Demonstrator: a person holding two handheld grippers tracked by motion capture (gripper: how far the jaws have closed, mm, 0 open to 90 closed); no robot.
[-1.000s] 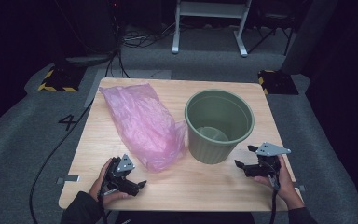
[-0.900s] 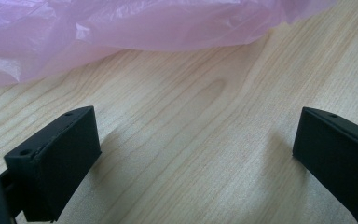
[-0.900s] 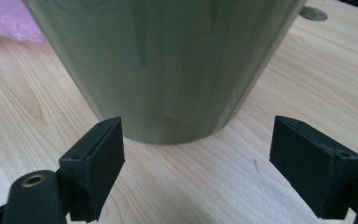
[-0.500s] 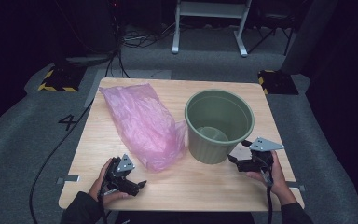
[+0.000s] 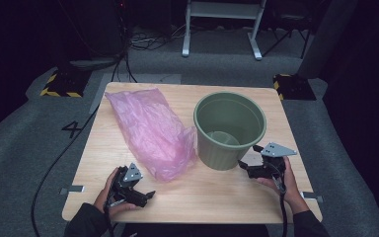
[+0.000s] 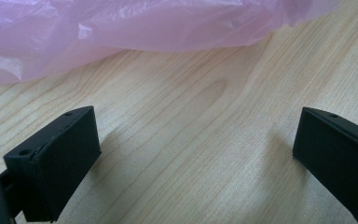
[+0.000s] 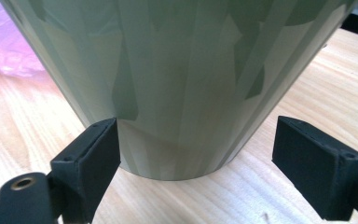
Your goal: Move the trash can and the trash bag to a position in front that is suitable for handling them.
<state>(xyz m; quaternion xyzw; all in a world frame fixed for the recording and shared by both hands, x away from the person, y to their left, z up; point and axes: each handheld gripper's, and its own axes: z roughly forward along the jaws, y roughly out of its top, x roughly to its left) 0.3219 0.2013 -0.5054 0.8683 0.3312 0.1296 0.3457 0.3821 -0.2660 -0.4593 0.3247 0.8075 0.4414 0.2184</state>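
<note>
One desk (image 5: 227,197), pale wood grain, standing on grey carpet. On it: one green bucket (image 5: 230,129), one pink plastic bag (image 5: 150,131), two grippers, one per hand.

Green bucket: upright, mouth open to the top, right of desk centre. Pink plastic bag: lying flat and crumpled to the bucket's left, running from the far left corner toward the near middle; its near end lies against the bucket's wall.

Right gripper (image 5: 249,165): held low at the bucket's near right side, fingers pointing at the base. In the right gripper view the fingers stand wide apart, one on each side of the bucket's lower wall (image 7: 182,93); the left-hand finger (image 7: 91,154) sits right at the wall, whether touching I cannot tell; the other stands clear of it. Nothing clamped.

Left gripper (image 5: 139,193): resting near the desk's front edge, left of centre, just short of the bag's near end. In the left gripper view its fingers (image 6: 58,158) are spread wide over bare wood, holding nothing; the bag's edge (image 6: 121,32) lies beyond them, not touched.

One black cable trails from each gripper.
</note>
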